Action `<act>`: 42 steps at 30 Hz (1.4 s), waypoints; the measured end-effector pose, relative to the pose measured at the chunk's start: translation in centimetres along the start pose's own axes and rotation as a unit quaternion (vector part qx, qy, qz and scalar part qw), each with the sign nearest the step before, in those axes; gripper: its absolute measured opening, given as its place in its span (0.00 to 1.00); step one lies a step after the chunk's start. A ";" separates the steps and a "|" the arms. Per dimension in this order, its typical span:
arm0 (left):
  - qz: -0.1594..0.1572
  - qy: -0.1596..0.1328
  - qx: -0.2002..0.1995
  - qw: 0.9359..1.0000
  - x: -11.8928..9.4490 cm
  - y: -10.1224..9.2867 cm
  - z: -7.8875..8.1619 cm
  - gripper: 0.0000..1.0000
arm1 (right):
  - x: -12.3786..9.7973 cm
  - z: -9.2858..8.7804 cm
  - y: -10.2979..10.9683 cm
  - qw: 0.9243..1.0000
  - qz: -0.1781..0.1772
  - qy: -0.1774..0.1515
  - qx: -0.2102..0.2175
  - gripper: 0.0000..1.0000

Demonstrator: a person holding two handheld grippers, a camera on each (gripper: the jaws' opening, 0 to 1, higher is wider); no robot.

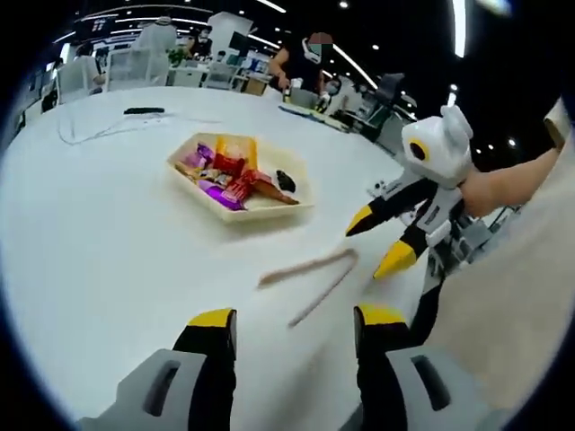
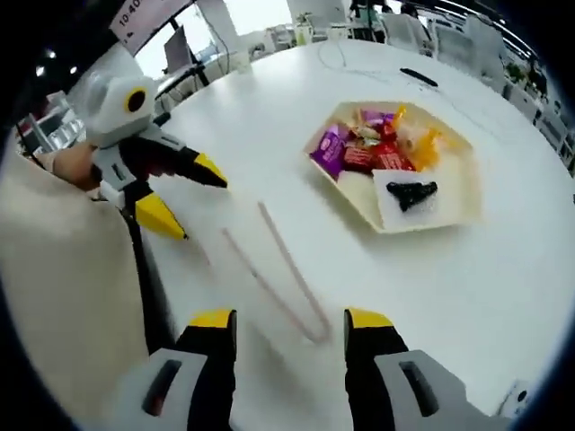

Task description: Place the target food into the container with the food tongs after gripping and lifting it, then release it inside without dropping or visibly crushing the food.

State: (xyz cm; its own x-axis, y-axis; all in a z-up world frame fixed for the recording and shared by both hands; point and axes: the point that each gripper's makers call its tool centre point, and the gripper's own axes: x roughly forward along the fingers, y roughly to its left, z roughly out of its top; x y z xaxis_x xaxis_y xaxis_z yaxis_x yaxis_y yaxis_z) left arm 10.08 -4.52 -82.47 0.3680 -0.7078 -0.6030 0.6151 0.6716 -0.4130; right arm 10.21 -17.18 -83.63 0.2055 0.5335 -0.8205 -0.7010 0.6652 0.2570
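A pair of thin pale food tongs [image 1: 310, 274] lies flat on the white table, just ahead of my left gripper [image 1: 296, 319], whose yellow-tipped jaws stand open and hold nothing. Behind the tongs sits a cream hexagonal tray [image 1: 269, 214] with several wrapped snacks [image 1: 225, 175] and a small black item [image 1: 285, 180]. My right gripper [image 1: 377, 242] comes in from the right, open, near the tongs' end. In the right gripper view the tongs [image 2: 274, 265] lie ahead of my open right gripper [image 2: 290, 321]. The tray [image 2: 467, 180] with the snacks [image 2: 368, 148] is at upper right, and the left gripper [image 2: 186, 193] is open at left.
A black object [image 1: 144, 110] with a cable lies at the table's far side. People and chairs stand beyond the table [image 1: 108, 233]. A beige sleeve [image 1: 512, 296] sits close by the grippers. The table edge [image 2: 503, 395] runs near at lower right.
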 end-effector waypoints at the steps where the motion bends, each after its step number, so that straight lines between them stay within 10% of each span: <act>1: 0.004 -0.009 -0.007 1.000 -0.6 0.1 0.3 0.55 | -0.1 0.1 0.0 1.000 -0.001 -0.005 0.005 0.51; 10: 0.043 -0.083 -0.030 0.995 -4.5 1.6 2.5 0.71 | -1.0 4.0 0.6 0.994 -0.025 -0.098 0.044 0.64; 26: 0.124 -0.266 -0.040 0.955 -12.7 4.7 6.8 0.79 | -1.6 10.7 1.3 0.967 0.010 -0.233 0.106 0.83; 33: 0.120 -0.286 -0.027 0.950 -13.3 4.9 7.7 0.83 | -4.4 13.4 0.9 0.946 -0.004 -0.298 0.124 0.86; 42: 0.079 -0.263 -0.017 0.961 -11.8 3.7 8.2 0.87 | -7.4 12.2 -0.4 0.923 -0.054 -0.349 0.155 0.88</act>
State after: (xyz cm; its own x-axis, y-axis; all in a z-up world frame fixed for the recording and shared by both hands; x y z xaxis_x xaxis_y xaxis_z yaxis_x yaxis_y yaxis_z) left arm 13.77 4.49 -71.29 0.7620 -0.6038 -0.2342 0.5033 0.7797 -0.3725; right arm 17.23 -15.04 -71.41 0.7276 0.5905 -0.3490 -0.4445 0.7934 0.4158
